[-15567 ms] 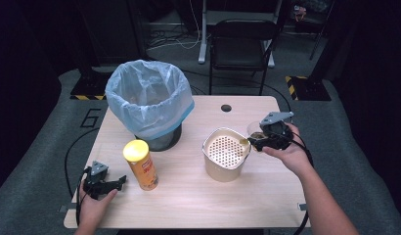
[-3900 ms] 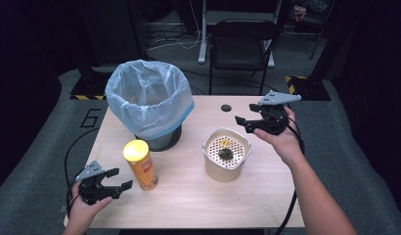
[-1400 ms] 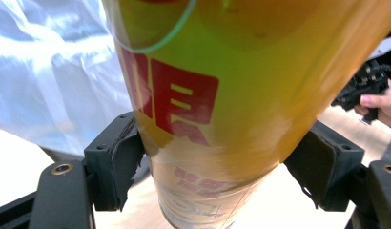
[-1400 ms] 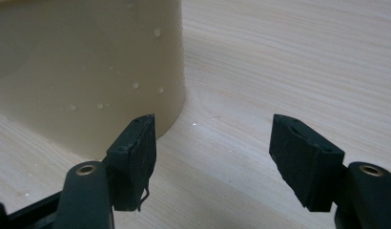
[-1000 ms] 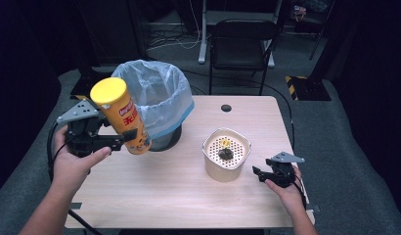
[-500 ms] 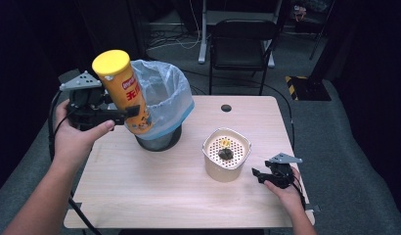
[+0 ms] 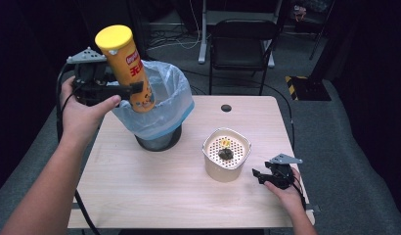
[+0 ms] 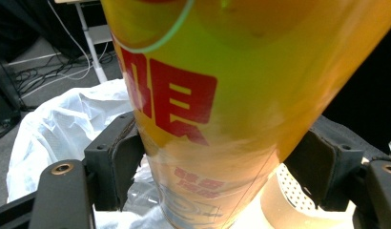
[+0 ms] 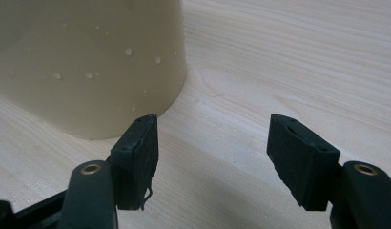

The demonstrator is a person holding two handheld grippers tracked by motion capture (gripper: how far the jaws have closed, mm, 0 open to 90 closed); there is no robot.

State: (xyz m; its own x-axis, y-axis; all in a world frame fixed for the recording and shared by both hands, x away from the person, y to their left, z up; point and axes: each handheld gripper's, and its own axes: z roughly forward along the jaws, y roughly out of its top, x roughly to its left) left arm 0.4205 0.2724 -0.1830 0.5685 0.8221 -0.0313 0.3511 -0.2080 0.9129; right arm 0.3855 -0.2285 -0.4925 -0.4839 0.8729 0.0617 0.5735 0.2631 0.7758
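While clamped upright, yellow can (image 7: 126,68) between left claw (image 7: 124,91) pads.

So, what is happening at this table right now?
A person works with a claw in each hand. The left claw is clamped on a yellow chip can and holds it up, tilted, over the bag-lined bin. The right claw rests on the wooden table, open with nothing between its jaws, beside the cream perforated basket, which has a small dark object inside.
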